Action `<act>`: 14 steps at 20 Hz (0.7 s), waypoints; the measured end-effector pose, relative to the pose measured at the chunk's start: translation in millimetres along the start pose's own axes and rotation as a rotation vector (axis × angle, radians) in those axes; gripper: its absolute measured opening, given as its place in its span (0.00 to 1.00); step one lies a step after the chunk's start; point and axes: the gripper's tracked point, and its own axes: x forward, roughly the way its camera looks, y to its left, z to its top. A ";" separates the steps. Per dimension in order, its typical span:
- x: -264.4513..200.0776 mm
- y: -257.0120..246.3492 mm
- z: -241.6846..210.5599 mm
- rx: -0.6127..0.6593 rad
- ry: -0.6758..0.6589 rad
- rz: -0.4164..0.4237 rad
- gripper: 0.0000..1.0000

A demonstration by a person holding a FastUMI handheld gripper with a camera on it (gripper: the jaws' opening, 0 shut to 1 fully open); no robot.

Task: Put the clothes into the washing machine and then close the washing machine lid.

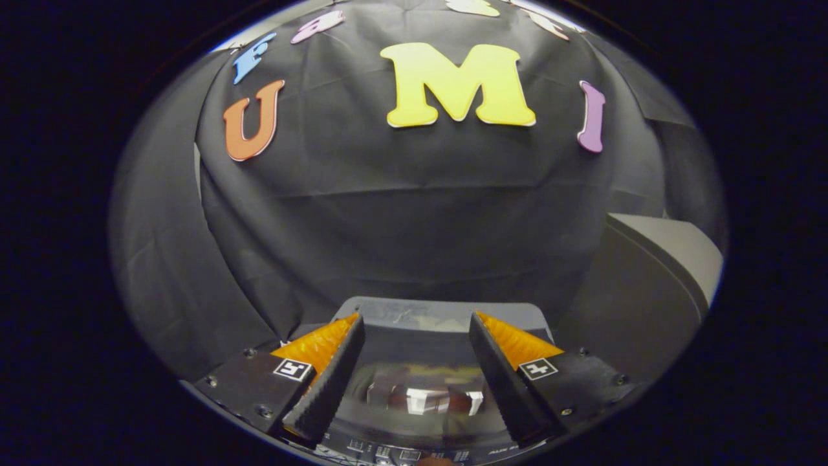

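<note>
While its fingers are standing wide apart, the hand-held gripper (417, 323) is gripping nothing. It is hovering over the washing machine (440, 317), whose glossy lid (420, 398) (apparently closed) is lying between them.

**Washing machine top seen below the fingers**

The only carrying surface shown is the top of the washing machine (440, 316), set against the black cloth wall. Its glossy dark lid (420, 391) is seen lying down flat, with bright reflections on it. A grey rear panel is seen beyond the lid, and a strip of controls (401, 455) at its near edge. The gripper (415, 320) is held over the lid with its fingers spread wide, nothing between them. A dark, grey-topped block (673, 249) is seen beside the machine; what it is cannot be told.
</note>
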 end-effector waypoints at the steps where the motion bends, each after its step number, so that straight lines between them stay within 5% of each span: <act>1: -2.2 -0.7 -0.2 0.001 0.011 0.001 1.00; 7: -7.5 -8.2 -13.2 -0.027 0.014 -0.002 1.00; 14: -99.2 -31.9 9.1 -0.013 -0.028 0.058 1.00</act>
